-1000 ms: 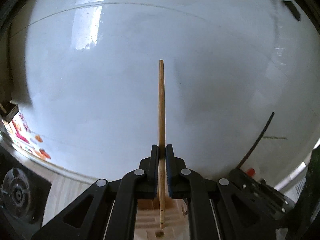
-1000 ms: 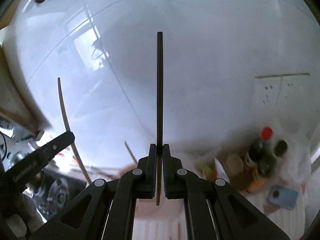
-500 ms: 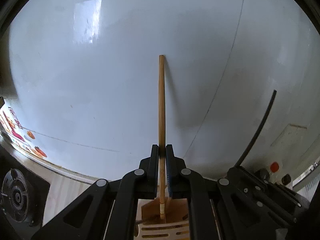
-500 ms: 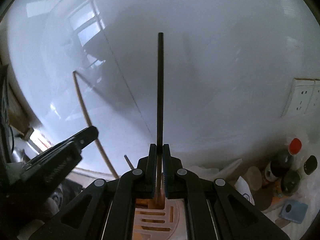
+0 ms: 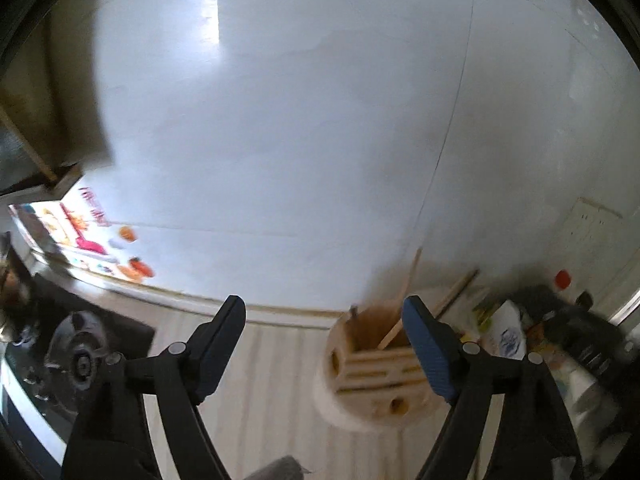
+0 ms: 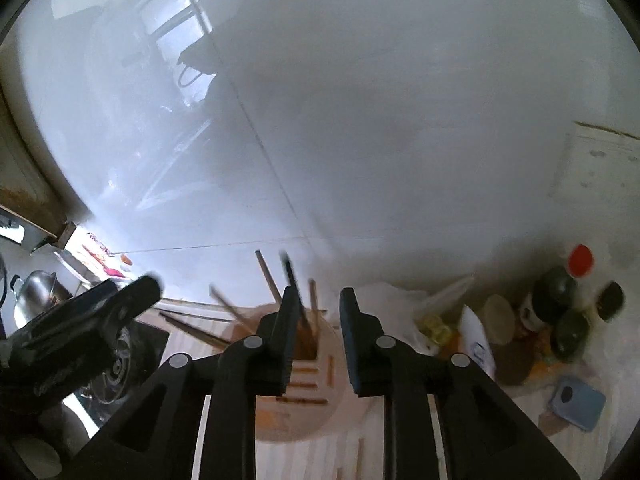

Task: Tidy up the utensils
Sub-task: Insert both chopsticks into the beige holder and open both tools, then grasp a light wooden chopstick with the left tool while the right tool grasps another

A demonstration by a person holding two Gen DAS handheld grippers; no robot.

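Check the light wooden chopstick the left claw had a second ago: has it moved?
Yes. It has left the left claw, whose jaws are opening with nothing between them, and now leans in the wooden holder by the white wall.

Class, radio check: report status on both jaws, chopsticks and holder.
Left gripper jaws opening, empty. Right gripper jaws opening, empty. Chopsticks stand in wooden holder. Nothing blocking.

On my right wrist feed the chopsticks (image 6: 269, 276) above the wooden utensil holder (image 6: 296, 392) are smeared by motion, so I can't count them. My right gripper (image 6: 316, 340) covers the holder's near side. The bottles (image 6: 568, 300) far right are too blurred to read, and the stove (image 5: 80, 360) runs off the left edge.
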